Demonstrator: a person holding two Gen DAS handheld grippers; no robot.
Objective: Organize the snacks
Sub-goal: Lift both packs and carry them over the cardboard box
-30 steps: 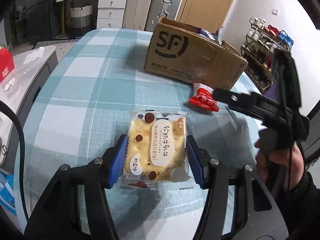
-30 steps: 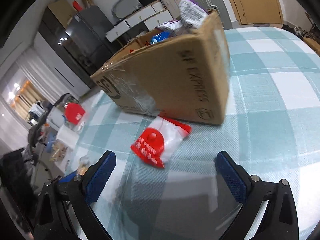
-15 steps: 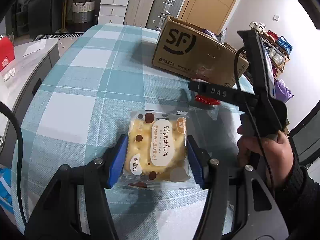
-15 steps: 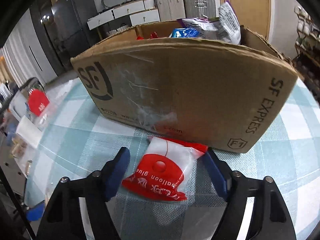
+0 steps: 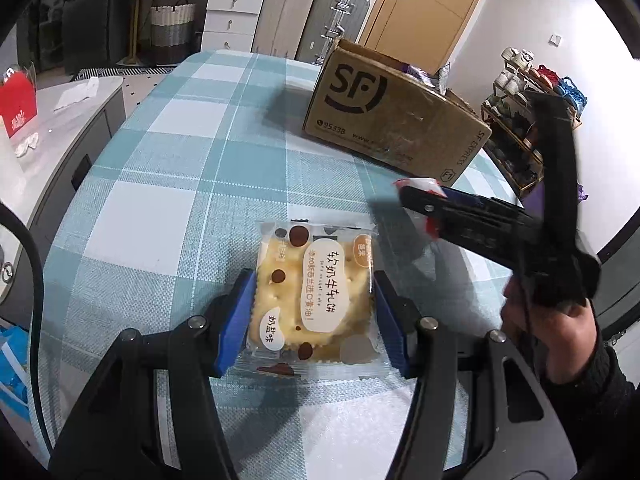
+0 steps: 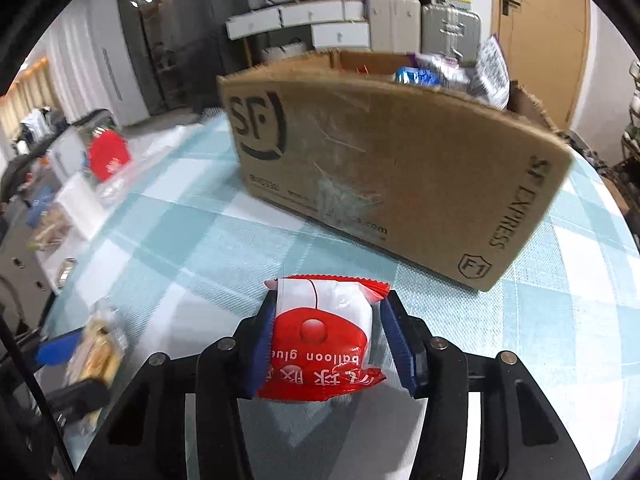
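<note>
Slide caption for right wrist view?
Right gripper closing on red-and-white packet before the SF cardboard box.

2 suitcases stand beside white drawers, wooden door.

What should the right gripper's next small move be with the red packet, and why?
Probably lift it and carry it over the near wall of the cardboard box. The right gripper is closing, its pads already against the red and white packet, and the open box just beyond already holds other packets.
</note>
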